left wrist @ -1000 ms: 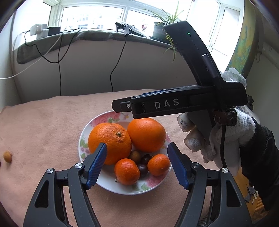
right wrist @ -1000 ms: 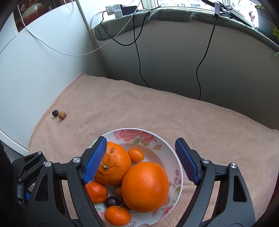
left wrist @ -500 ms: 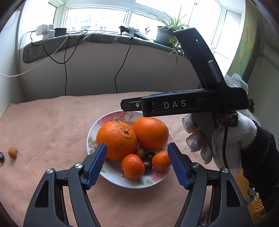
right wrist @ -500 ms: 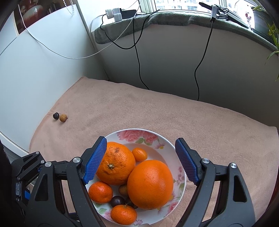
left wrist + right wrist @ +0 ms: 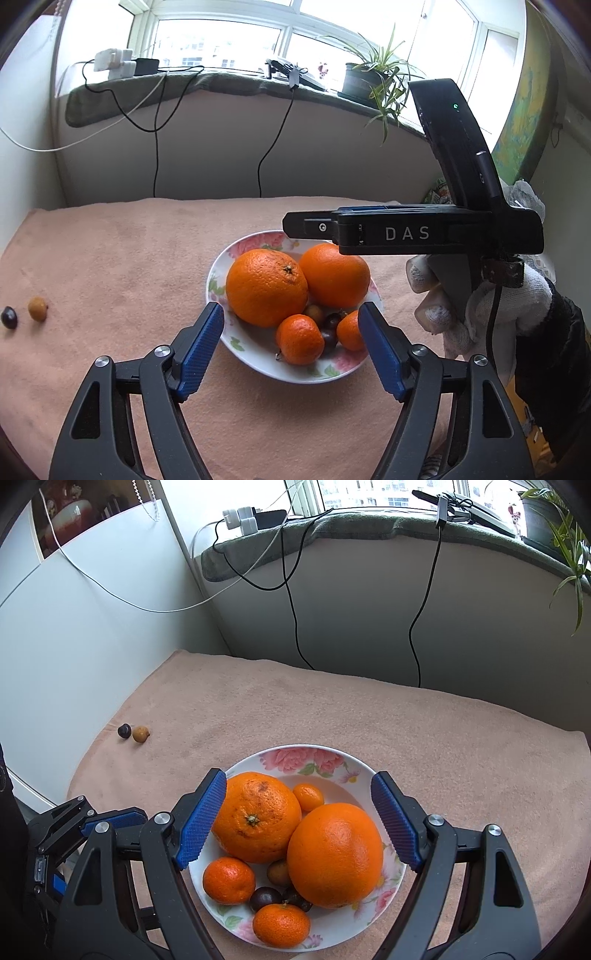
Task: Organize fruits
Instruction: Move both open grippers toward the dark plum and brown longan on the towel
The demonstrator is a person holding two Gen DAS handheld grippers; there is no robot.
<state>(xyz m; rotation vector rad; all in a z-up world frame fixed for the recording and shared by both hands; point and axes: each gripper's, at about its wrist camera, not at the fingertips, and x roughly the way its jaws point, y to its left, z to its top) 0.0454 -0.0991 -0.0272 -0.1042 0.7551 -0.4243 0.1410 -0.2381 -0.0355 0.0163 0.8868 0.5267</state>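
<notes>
**Operator:** Since a second ago my left view has drawn back from the floral plate [image 5: 221, 334]; the plate sits farther off and more to the right, and the two loose fruits on the cloth have come fully into view at the left edge. My left gripper [image 5: 290, 345] has just spread its jaws a little wider, with nothing pinched between them.

**Observer:** And the right one?

**Operator:** My right gripper [image 5: 299, 821] hangs released above the plate, blue pads apart and pressing on nothing. From the left view I see it side-on, held by a white-gloved hand [image 5: 476, 295].

**Observer:** Where is the fruit?

**Operator:** On the plate: two large oranges side by side, the rough-skinned orange [image 5: 256, 816] and the smooth orange [image 5: 334, 854] touching. Three mandarins lie around them, one behind [image 5: 308, 796] and two in front [image 5: 229, 880] [image 5: 281, 924]. A tan longan [image 5: 279, 872] and dark small fruits [image 5: 265, 899] sit tucked among them.

**Observer:** Anything off the plate?

**Operator:** Yes. A dark fruit [image 5: 124, 731] and a tan fruit [image 5: 140, 734] lie just beside each other on the pink towel [image 5: 443, 746], well apart from the plate, near the white wall.
</notes>
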